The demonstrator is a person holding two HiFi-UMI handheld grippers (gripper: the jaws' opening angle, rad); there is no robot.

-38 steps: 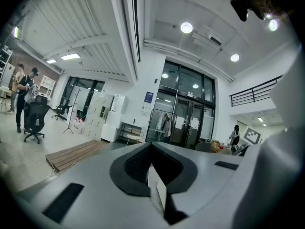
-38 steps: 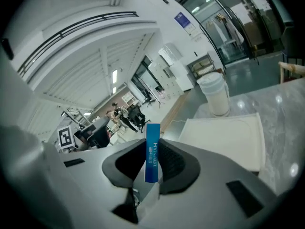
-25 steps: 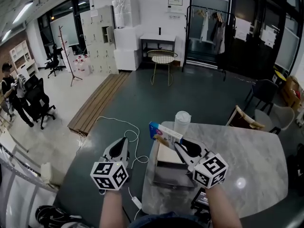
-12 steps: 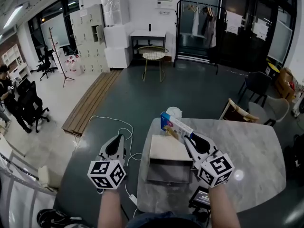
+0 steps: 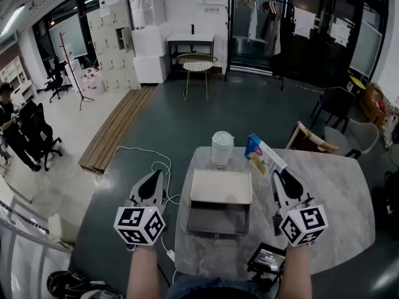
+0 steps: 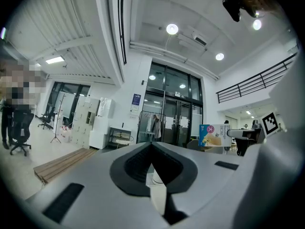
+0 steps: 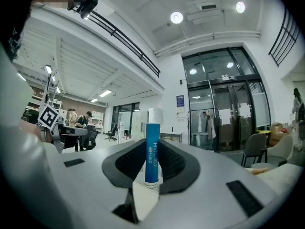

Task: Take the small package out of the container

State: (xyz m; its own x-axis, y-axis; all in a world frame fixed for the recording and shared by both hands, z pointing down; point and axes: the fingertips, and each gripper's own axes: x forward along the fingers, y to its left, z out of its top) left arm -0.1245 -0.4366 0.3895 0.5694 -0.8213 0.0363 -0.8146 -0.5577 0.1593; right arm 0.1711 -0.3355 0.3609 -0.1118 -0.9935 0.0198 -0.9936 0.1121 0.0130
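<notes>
The left gripper and right gripper had pale grey shells, and their jaws were lined with dark ribbed pads. Behind the jaws each carried a white cube printed with black square markers.

The hand-held gripper clamps a small blue package, held upright and edge-on between its grey jaws. Beyond are glass doors, a clothes rack, a chair and ceiling lights.
</notes>
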